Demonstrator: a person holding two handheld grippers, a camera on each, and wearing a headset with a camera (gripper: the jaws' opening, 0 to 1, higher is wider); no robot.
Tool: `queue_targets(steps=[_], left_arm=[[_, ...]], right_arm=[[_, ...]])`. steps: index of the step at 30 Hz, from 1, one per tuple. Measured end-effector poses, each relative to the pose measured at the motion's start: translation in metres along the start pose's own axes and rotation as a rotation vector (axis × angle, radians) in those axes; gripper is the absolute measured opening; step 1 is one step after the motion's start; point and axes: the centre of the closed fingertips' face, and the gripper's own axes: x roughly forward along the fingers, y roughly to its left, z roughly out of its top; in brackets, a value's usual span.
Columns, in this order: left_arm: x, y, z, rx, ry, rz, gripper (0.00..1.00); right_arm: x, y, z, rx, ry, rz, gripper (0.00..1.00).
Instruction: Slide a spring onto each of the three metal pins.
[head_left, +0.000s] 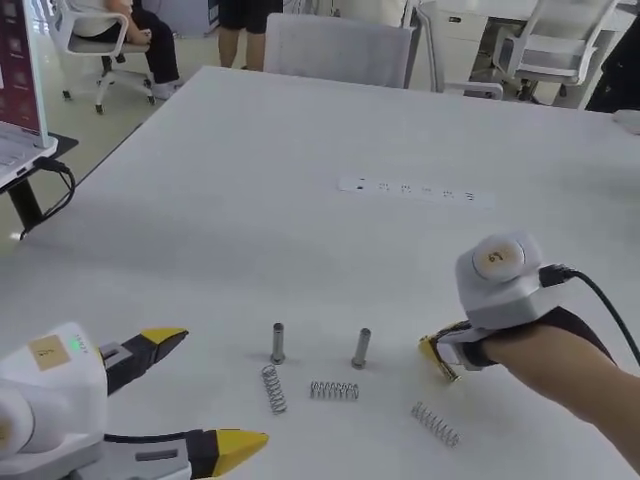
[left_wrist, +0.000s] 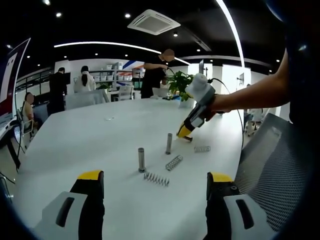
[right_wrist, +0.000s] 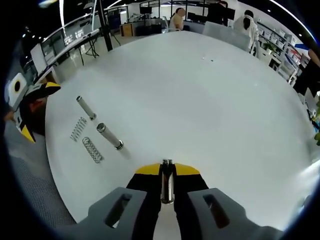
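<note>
Count so far: 3 springs (head_left: 334, 390), all loose on table (head_left: 300, 200), none threaded yet. 2 standing pins (head_left: 278, 343) upright, springs around their 6 o'clock. Third pin (right_wrist: 167, 182) clamped in right gripper (head_left: 438, 360), at their 3 o'clock. Left gripper (head_left: 212, 388) at 8 o'clock, jaws spread wide, empty.

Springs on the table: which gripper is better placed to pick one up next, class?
Left. The left gripper is open and empty near the springs; the right gripper is shut on a pin.

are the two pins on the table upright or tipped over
Both upright: metal pins stand on end on the table, bare, springs lying flat beside them.
</note>
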Motion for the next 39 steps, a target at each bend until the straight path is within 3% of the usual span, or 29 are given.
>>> queue_targets(steps=[13, 39], left_arm=[[0.001, -0.004, 0.004, 0.006, -0.002, -0.009, 0.81], [0.002, -0.005, 0.004, 0.015, 0.004, -0.015, 0.81]], right_arm=[[-0.018, 0.0, 0.001, 0.008, -0.064, -0.006, 0.05], [-0.034, 0.007, 0.001, -0.013, -0.194, 0.001, 0.04]])
